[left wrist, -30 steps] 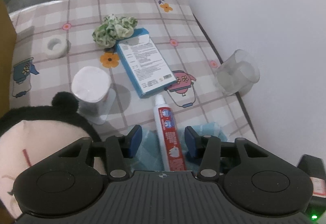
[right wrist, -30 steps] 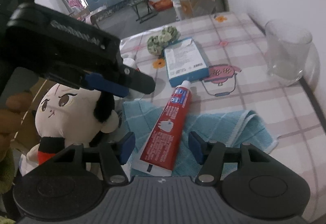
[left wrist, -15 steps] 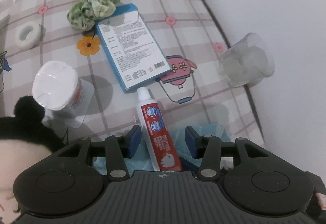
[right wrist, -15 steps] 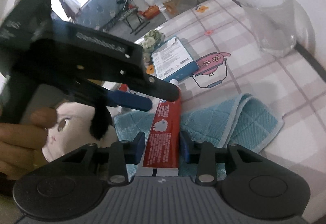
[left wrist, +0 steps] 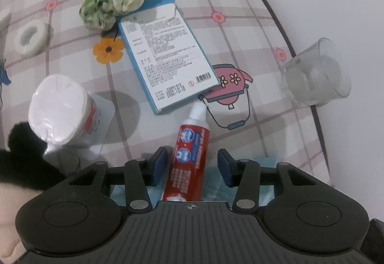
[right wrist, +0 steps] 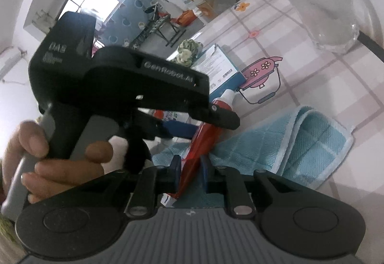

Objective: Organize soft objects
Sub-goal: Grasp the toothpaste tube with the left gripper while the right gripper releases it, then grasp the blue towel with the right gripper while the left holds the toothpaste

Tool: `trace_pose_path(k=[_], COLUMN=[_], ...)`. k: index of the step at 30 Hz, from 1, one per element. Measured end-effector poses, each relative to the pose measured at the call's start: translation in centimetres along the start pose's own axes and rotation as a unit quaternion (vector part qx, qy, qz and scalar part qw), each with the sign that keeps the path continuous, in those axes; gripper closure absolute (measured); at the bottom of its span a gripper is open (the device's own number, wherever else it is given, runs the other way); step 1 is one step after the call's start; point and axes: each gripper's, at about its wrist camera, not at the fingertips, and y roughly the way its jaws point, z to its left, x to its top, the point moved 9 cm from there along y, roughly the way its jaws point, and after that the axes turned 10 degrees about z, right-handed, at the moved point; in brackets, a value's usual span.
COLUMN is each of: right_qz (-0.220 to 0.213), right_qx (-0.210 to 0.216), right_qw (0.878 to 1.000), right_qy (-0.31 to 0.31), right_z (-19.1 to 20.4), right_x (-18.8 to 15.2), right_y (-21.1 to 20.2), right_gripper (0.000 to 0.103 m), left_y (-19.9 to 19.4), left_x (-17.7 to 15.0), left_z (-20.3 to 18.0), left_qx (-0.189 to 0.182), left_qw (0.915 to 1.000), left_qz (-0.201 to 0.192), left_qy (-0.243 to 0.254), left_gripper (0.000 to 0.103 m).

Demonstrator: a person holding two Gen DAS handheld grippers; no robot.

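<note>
Toothpaste tube (right wrist: 206,136) lies on the blue cloth (right wrist: 309,141) on the surface (left wrist: 240,31), its long axis running from crimped tail near both tools to white cap beside the blue box (left wrist: 168,52). The right tool (right wrist: 189,172) sits at the tail end, its jaws closing with the tube between them and the pads at or nearly at its sides. The left tool (left wrist: 192,165) hangs steeply over the tube's middle, jaws apart and straddling it without touching. Judging by this, the right hand is nearer a grip, and lifting the tube would free the cloth, the soft thing to sort.
</note>
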Motion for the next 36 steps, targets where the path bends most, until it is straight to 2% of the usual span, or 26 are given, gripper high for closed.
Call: trace_pose_path(k=[3,7,11,18,20,22,26,28,32,36], right_qz=[0.003,0.008,-0.003,-0.034,-0.05,-0.06,-0.08,-0.071,-0.034,0.05], right_qx=[-0.005,-0.013,-0.021,-0.05,-0.06,-0.07,-0.124,-0.147,-0.165,-0.207], right_qw=[1.0,1.0,1.0,0.998,0.997,0.995,0.984,0.98,0.975,0.958], right_qy=[-0.007,-0.01,-0.021,-0.016,-0.026,-0.045,-0.097,-0.118,-0.146,-0.195], right_z=[0.0,-0.3,-0.4,-2.0,-2.0,-1.8,-1.3,-0.9,0.3,0.5], right_x=[-0.1,-0.3,-0.6,-1.1,-1.0,-0.9,-0.2,0.2,0.5,-0.4], right_y=[0.1,0.2,-0.9,-3.9,-5.0,-6.0,-7.0,-6.6,-3.8,0.9], right_gripper=[0.051,0.051,0.05,0.049,0.047,0.039,0.035,0.035,0.035,0.034], left_y=[0.1,0.1,0.2,-1.0,-2.3,-4.1,-7.7,-9.4,-12.1,-14.8], left_x=[0.2,0.3,0.2,0.1,-0.1,-0.5,-1.3,-1.8,-2.5,-3.6], left_z=[-0.3,-0.7,-1.1,-1.1,-1.1,-0.8,0.7,1.6,3.2,4.7], left_qx=[0.026,0.053,0.069,0.042,0.035,0.032,0.023,0.015,-0.005,-0.019], left_qw=[0.9995,0.9973,0.995,0.9964,0.996,0.9946,0.9911,0.9888,0.9854,0.9803], left_qz=[-0.007,-0.013,-0.018,-0.036,-0.052,-0.075,-0.119,-0.14,-0.167,-0.195], left_qy=[0.017,0.048,0.07,0.064,0.064,0.065,0.055,0.049,0.031,0.021], left_gripper=[0.062,0.074,0.076,0.078,0.078,0.078,0.078,0.078,0.078,0.078])
